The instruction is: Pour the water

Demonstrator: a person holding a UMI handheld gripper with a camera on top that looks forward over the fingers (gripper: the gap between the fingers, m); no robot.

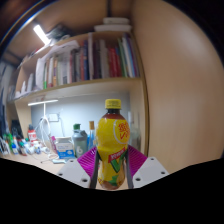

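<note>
Bookshelves fill the wall behind; gripper (112,168) clenched on yellow-capped plastic bottle (112,145) at mid-body, probably heavy with liquid, smooth, slightly squeezable.

Low forward view toward shelves (85,60)

The bottle (112,150) carries a red-and-yellow label (114,131) with print on it, but none of its wording can be made out. The spines of the books (95,62) on the shelf (80,88) are likewise unreadable.
</note>
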